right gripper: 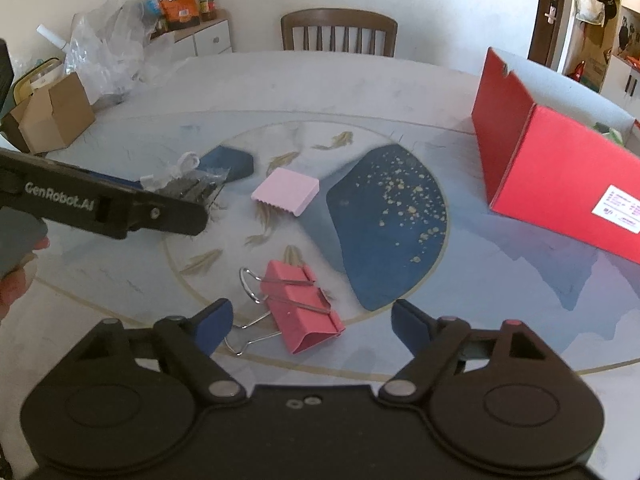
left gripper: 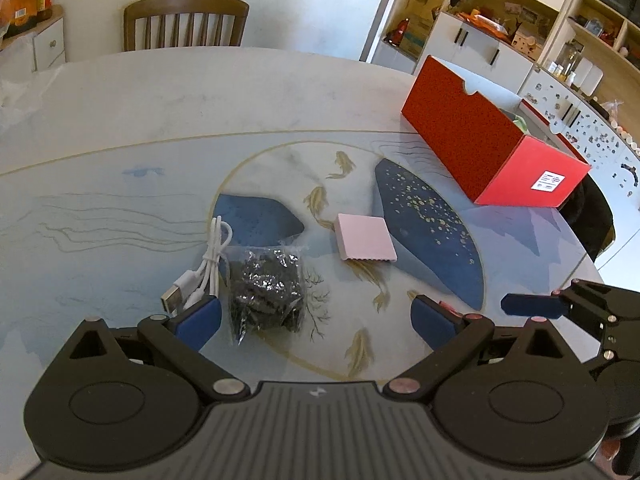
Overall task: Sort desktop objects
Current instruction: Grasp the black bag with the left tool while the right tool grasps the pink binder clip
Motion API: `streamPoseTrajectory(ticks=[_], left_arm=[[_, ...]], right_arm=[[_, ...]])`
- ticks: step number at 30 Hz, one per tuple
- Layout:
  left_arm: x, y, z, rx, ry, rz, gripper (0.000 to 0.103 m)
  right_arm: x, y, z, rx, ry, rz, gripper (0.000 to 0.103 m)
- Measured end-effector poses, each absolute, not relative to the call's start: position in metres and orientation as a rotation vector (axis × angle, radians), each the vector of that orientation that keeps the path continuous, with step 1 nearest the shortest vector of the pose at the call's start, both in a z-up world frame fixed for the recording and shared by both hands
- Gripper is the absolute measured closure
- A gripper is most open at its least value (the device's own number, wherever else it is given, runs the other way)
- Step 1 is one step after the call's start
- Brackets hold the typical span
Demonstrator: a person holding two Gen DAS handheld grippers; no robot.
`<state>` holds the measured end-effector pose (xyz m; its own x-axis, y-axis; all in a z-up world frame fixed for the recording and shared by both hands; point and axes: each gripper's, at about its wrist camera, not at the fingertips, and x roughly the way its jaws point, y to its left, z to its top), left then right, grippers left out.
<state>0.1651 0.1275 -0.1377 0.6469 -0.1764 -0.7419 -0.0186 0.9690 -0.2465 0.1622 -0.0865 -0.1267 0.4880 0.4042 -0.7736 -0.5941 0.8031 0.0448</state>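
Observation:
My left gripper [left gripper: 316,318] is open just above the table, its jaws wide around a clear bag of dark screws [left gripper: 266,290]. A white USB cable [left gripper: 200,270] lies left of the bag. A pink ridged block [left gripper: 365,237] lies beyond it. My right gripper [right gripper: 312,322] is open and low over a pink binder clip [right gripper: 298,306], which lies between its fingers. The pink block [right gripper: 286,193] and the bag [right gripper: 190,188] also show in the right wrist view. An open red box [left gripper: 486,144] stands at the right; it also shows in the right wrist view [right gripper: 560,184].
The round table [left gripper: 160,120] has a painted fish pattern. A wooden chair [left gripper: 184,22] stands at its far side. A cardboard box [right gripper: 52,114] and crumpled plastic [right gripper: 108,48] sit at the table's far left. Shelves [left gripper: 540,20] stand beyond the red box.

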Motion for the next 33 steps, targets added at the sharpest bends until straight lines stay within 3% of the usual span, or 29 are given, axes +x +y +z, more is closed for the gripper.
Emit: streamPoseTrajectory(ticks=[9, 12, 14, 18, 21, 24, 33], left_arm=[[0.177, 0.125, -0.146, -0.208, 0.867, -0.067, 0.009], [0.179, 0.121, -0.147, -0.175, 0.866, -0.056, 0.017], [0.179, 0.121, -0.148, -0.169, 0.862, -0.045, 0.022], [0.180, 0.119, -0.148, -0.140, 0.859, -0.030, 0.031], [0.180, 0.119, -0.147, -0.127, 0.857, -0.020, 0.046], [0.180, 0.119, -0.146, -0.120, 0.859, -0.013, 0.060], [0.177, 0.115, -0.142, -0.114, 0.857, -0.023, 0.067]], right_arm=[[0.173, -0.083, -0.133, -0.246, 0.884, 0.611, 0.027], [0.174, -0.081, -0.134, -0.260, 0.874, 0.620, 0.030], [0.174, -0.080, -0.134, -0.267, 0.862, 0.623, 0.041], [0.172, -0.079, -0.133, -0.271, 0.850, 0.625, 0.051], [0.170, -0.079, -0.133, -0.273, 0.839, 0.630, 0.064], [0.172, -0.082, -0.132, -0.256, 0.844, 0.633, 0.065], [0.174, -0.095, -0.128, -0.207, 0.851, 0.614, 0.070]])
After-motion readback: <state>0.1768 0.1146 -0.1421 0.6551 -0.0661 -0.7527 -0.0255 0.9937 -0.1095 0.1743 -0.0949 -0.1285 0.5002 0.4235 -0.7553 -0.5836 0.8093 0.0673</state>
